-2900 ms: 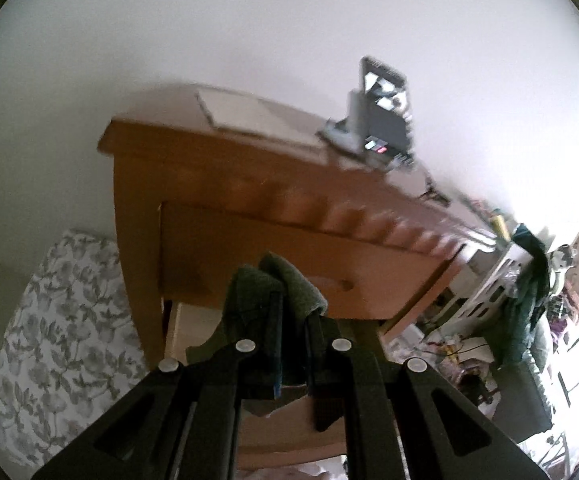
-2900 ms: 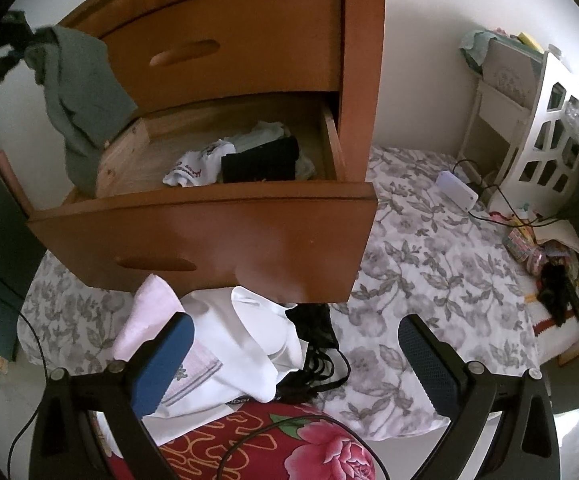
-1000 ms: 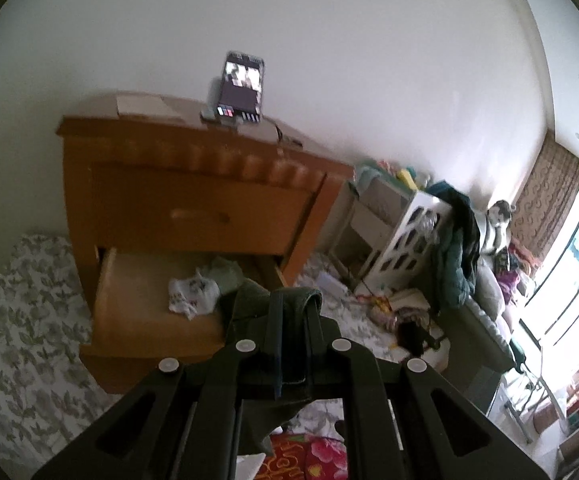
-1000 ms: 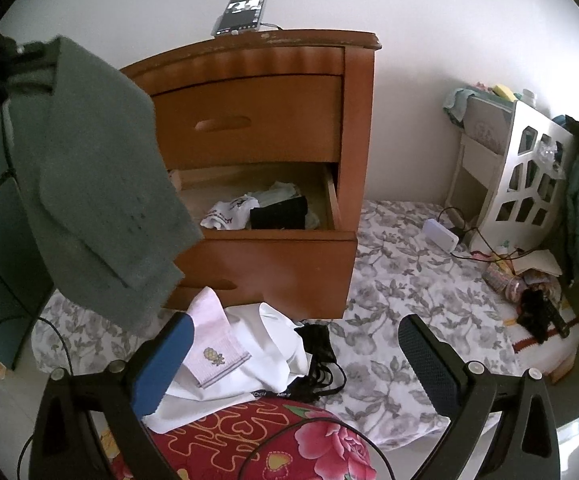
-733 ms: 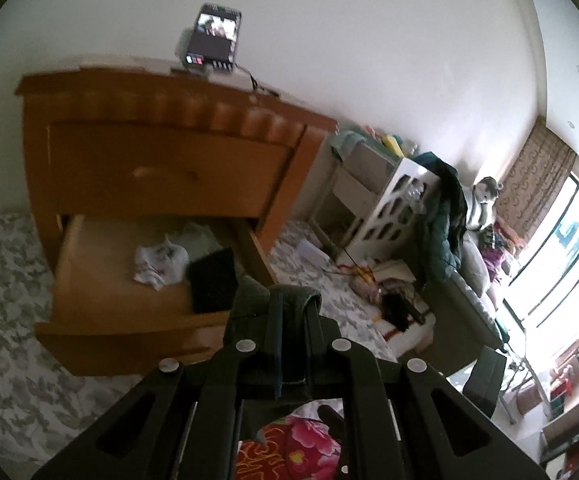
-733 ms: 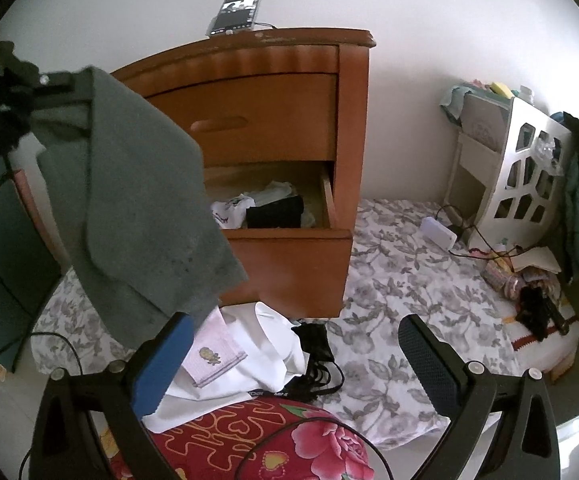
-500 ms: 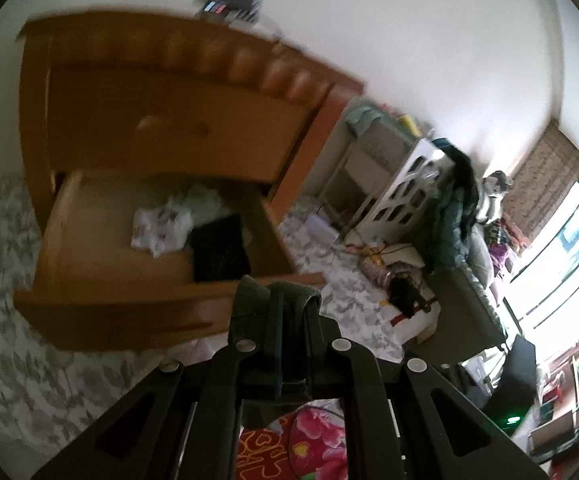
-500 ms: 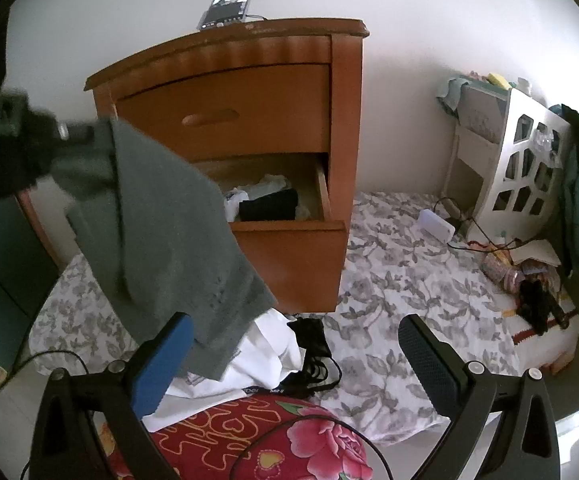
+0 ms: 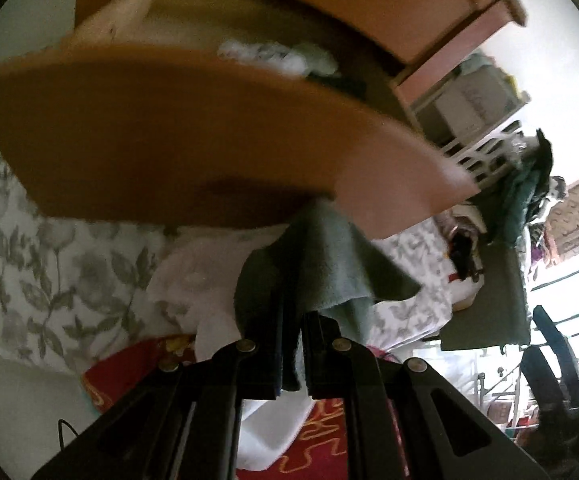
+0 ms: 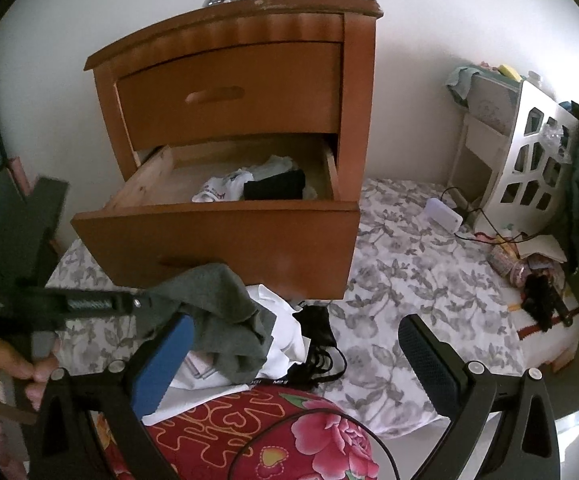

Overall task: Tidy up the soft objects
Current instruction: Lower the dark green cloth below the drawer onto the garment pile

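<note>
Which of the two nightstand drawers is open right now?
The lower drawer is pulled out, with white and black clothes showing inside. The upper drawer, with the carved handle, sits flush and closed.

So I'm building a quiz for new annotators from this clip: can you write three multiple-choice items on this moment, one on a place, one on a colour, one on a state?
1. Where is the black folded garment?
A. in the open lower drawer
B. on top of the nightstand
C. on the white shelf

2. What colour is the cloth in the left gripper?
A. red
B. grey-green
C. white

3. How does the right gripper stand?
A. shut on a sock
B. shut on nothing
C. open, holding nothing

Key: 1 A, it lies beside white cloth inside the drawer; 2 B, the pinched cloth is grey-green; 3 C, its fingers stand wide apart.
</note>
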`<action>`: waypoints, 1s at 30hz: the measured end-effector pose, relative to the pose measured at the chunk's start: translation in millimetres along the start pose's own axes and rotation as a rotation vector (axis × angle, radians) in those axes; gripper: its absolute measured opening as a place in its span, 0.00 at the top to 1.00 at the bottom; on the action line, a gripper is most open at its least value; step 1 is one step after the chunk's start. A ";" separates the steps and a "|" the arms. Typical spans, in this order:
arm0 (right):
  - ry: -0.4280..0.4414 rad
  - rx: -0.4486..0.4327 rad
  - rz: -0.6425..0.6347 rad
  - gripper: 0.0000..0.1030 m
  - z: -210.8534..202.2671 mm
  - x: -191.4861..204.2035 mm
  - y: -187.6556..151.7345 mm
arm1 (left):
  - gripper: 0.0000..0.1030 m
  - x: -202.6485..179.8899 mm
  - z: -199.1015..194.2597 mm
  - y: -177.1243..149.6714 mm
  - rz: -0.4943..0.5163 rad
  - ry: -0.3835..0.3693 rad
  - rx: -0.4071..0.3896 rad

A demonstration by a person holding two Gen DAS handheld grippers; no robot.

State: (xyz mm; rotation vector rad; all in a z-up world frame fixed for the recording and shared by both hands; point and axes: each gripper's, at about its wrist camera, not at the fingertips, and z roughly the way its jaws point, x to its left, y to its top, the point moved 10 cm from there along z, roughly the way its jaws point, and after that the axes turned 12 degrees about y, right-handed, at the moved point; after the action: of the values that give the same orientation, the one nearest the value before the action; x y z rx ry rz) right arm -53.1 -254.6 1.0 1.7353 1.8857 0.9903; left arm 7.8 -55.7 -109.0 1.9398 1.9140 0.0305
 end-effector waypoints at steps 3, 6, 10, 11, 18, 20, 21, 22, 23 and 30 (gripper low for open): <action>-0.004 0.006 0.002 0.00 2.3 -1.5 -0.9 | 0.92 6.7 12.8 -7.6 0.010 0.043 0.018; -0.006 0.013 0.003 0.00 5.0 -1.1 -1.6 | 0.92 10.5 24.2 -11.2 0.005 0.052 0.043; -0.004 0.024 -0.002 0.00 8.9 0.1 -3.4 | 0.92 13.9 36.4 -16.4 0.005 0.059 0.078; -0.004 0.028 -0.002 0.00 10.3 0.4 -4.2 | 0.92 13.6 40.2 -18.8 0.007 0.058 0.088; -0.006 0.043 -0.001 0.00 15.4 -0.8 -6.9 | 0.92 16.1 52.9 -25.4 -0.001 0.059 0.125; -0.006 0.047 -0.001 0.00 16.9 -0.6 -7.5 | 0.92 16.2 54.5 -26.2 -0.003 0.059 0.132; -0.006 0.049 -0.001 0.00 17.7 -0.6 -7.9 | 0.92 16.9 55.8 -26.8 -0.005 0.060 0.136; -0.005 0.051 -0.002 0.00 18.3 -0.7 -8.1 | 0.92 17.5 56.8 -27.3 -0.007 0.059 0.140; -0.004 0.053 -0.002 0.00 18.7 -0.2 -8.7 | 0.92 17.5 57.7 -27.7 -0.009 0.059 0.141; -0.004 0.069 0.000 0.00 24.5 -1.6 -11.0 | 0.92 19.3 60.2 -29.2 -0.016 0.061 0.149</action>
State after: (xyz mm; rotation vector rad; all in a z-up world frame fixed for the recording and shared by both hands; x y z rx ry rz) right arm -43.3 -250.2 -23.6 1.7742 1.9392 0.9307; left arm -0.9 -54.4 -178.0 2.0409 2.0228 -0.0606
